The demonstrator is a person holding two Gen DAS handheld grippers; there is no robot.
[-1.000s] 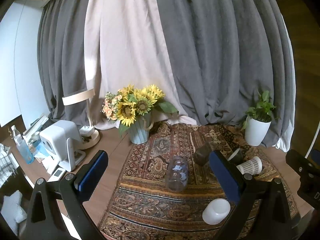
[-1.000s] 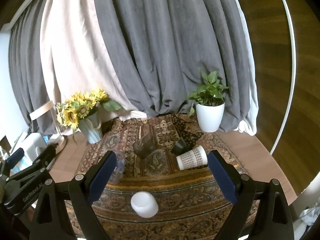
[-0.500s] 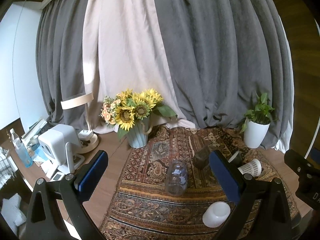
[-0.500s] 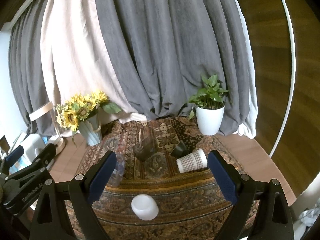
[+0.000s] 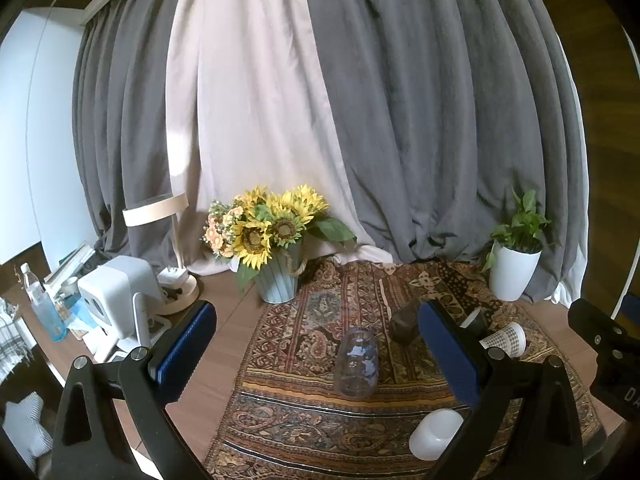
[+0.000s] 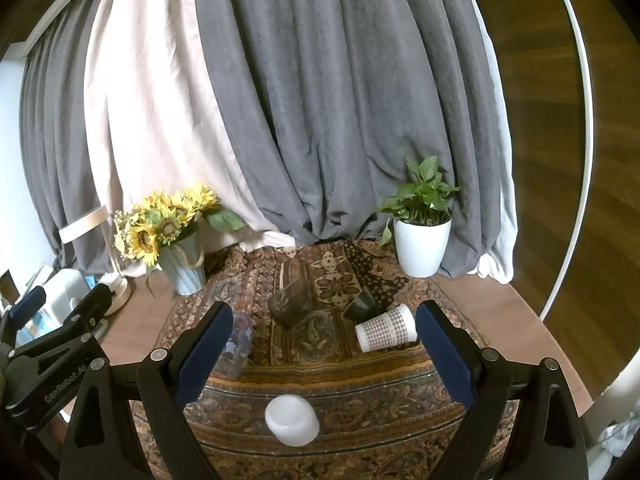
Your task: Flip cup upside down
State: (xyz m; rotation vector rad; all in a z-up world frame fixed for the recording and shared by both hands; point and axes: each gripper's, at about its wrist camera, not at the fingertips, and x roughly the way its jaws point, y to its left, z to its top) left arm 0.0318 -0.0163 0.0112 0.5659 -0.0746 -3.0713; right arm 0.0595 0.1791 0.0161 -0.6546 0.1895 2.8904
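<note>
Several cups lie on a patterned rug (image 6: 320,376). A white cup (image 6: 292,420) sits nearest me, also in the left wrist view (image 5: 436,434). A clear glass (image 5: 356,362) lies on its side; a checkered paper cup (image 6: 386,328) lies on its side at the right. A dark brown cup (image 6: 292,302) and a black cup (image 6: 362,304) lie farther back. My left gripper (image 5: 320,352) is open and empty above the rug's near left. My right gripper (image 6: 324,352) is open and empty above the white cup.
A sunflower vase (image 5: 276,280) stands at the rug's back left, a white potted plant (image 6: 420,248) at the back right. A lamp (image 5: 176,240), a white device (image 5: 116,296) and a water bottle (image 5: 42,308) crowd the left table edge. Curtains hang behind.
Both grippers have risen and pulled back slightly, so the cups sit a little lower and smaller in view. Nothing on the rug has moved.
</note>
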